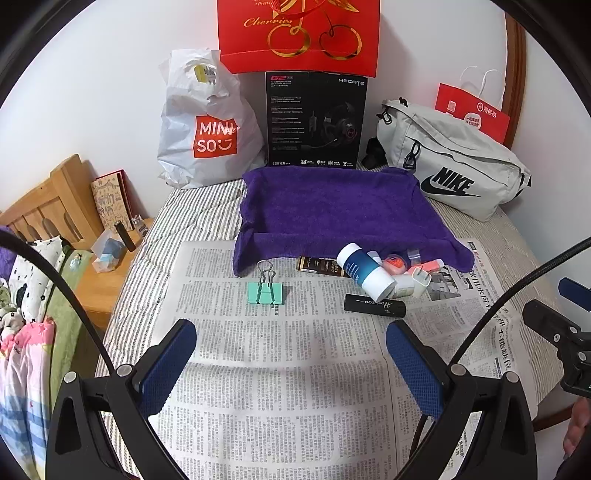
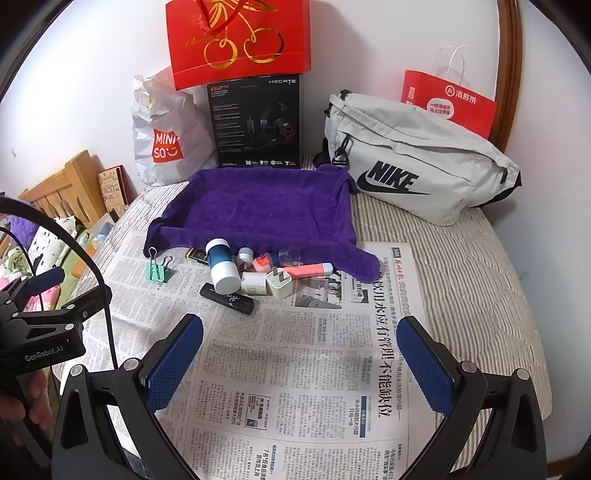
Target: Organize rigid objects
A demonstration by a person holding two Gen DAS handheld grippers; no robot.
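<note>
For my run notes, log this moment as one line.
left gripper: open, empty | right gripper: open, empty | mint binder clip: apart on newspaper | purple towel: bare

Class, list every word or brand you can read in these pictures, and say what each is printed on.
"MINISO": white plastic bag
"HECATE", "G2": black headset box
"NIKE": grey bag
"Cherries": red gift bag
"Horizon": black tube
"GenRobot.AI": left gripper
Newspaper print: too small.
</note>
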